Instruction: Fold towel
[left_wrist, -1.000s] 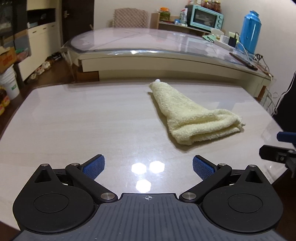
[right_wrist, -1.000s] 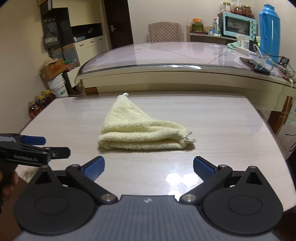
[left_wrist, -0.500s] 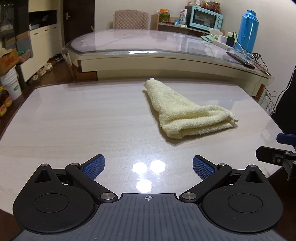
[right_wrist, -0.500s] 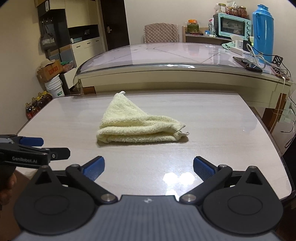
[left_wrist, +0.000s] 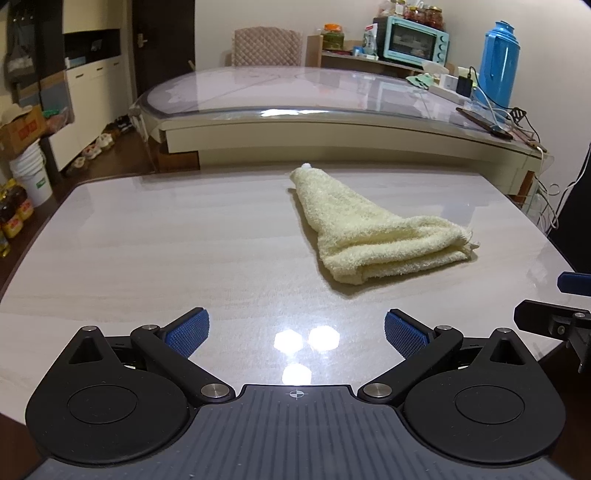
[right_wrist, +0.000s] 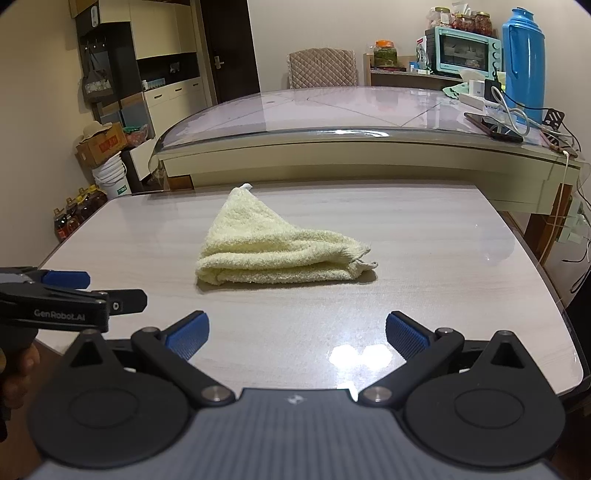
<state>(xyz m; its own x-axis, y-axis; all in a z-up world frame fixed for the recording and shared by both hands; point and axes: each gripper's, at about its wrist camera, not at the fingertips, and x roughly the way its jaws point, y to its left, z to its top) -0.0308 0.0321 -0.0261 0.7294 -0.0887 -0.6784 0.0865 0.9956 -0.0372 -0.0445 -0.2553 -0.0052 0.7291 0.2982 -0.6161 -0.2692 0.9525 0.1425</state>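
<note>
A pale yellow towel (left_wrist: 365, 232) lies folded into a thick triangle on the light wood-grain table (left_wrist: 166, 240), with its point toward the far edge. It also shows in the right wrist view (right_wrist: 273, 251). My left gripper (left_wrist: 296, 330) is open and empty, held back over the near part of the table, with the towel ahead and to the right. My right gripper (right_wrist: 297, 330) is open and empty, near the table's front edge, with the towel ahead and slightly left. Each gripper shows at the edge of the other's view.
A second, glass-topped table (left_wrist: 314, 92) stands behind, with a blue thermos (left_wrist: 498, 62), a phone and cables on its right end. A teal toaster oven (left_wrist: 413, 38) and a padded chair are at the back. Buckets, bottles and boxes stand on the floor at the left.
Both grippers have drawn back from the towel toward the near edge of the table, so the towel looks smaller and farther away. The towel has not moved.
</note>
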